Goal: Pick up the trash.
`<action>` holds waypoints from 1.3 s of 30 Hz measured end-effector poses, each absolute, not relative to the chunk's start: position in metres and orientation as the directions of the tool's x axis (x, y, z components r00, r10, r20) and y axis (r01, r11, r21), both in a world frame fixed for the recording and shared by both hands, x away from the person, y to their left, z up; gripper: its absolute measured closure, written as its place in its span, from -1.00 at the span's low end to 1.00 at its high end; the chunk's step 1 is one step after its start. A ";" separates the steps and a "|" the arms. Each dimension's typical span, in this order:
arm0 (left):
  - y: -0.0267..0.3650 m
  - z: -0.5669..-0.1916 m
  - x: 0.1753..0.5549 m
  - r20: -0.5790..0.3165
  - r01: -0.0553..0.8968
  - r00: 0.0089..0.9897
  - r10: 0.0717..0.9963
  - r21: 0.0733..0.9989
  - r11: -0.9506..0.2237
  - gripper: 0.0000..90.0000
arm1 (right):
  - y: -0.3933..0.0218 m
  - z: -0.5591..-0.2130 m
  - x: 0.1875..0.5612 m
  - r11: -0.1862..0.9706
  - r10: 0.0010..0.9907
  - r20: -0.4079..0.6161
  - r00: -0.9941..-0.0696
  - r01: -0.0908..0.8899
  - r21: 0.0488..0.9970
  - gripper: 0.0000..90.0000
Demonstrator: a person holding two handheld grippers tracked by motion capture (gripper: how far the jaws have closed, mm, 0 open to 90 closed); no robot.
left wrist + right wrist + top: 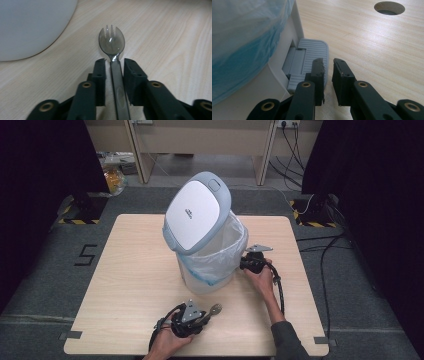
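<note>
Jaws of the left gripper (114,65) hold a grey spork (111,43) by its handle, bowl poking upward in frame, bare table (170,37) to its right. The bin (27,25) curves across the upper left. Right gripper (328,65) jaws stand narrow and empty over the pedal (308,58).

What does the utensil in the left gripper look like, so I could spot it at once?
On the wooden table stands a white bin with its lid tipped up. Just in front of the bin, the left gripper is closed on a spork lying flat on the wood. It is smoky, see-through plastic, with a spoon bowl ending in short prongs, the one small loose item there.
</note>
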State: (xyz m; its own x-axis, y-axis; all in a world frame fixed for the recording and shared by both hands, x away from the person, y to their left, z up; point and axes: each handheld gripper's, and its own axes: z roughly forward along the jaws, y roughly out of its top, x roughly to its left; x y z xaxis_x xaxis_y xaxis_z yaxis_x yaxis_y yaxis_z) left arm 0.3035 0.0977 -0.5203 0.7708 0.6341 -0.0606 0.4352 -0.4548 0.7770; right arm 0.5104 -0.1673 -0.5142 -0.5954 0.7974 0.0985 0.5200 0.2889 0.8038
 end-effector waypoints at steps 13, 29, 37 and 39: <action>0.100 -0.504 0.307 -0.086 0.433 0.780 0.620 0.790 -0.435 0.77 | -0.167 -0.514 0.510 0.292 0.797 0.094 -0.597 0.516 0.805 0.75; 0.102 -0.420 0.294 -0.044 0.287 0.816 0.576 0.896 -0.338 0.77 | -0.167 -0.514 0.510 0.295 0.796 0.091 -0.599 0.515 0.805 0.75; 0.097 -0.388 0.293 -0.031 0.229 0.834 0.551 0.927 -0.295 0.77 | -0.167 -0.514 0.510 0.298 0.795 0.089 -0.600 0.513 0.805 0.75; 0.093 -0.380 0.292 -0.028 0.216 0.844 0.536 0.932 -0.290 0.77 | -0.167 -0.514 0.510 0.298 0.795 0.088 -0.600 0.513 0.805 0.75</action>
State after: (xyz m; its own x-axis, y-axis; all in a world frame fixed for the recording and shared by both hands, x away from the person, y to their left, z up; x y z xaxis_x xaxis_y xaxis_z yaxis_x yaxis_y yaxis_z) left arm 0.2916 0.0926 -0.3799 0.8437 0.5360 -0.0285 0.2159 -0.2903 0.9323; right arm 0.5104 -0.1669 -0.5140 -0.6003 0.7949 0.0884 0.5131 0.2980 0.8049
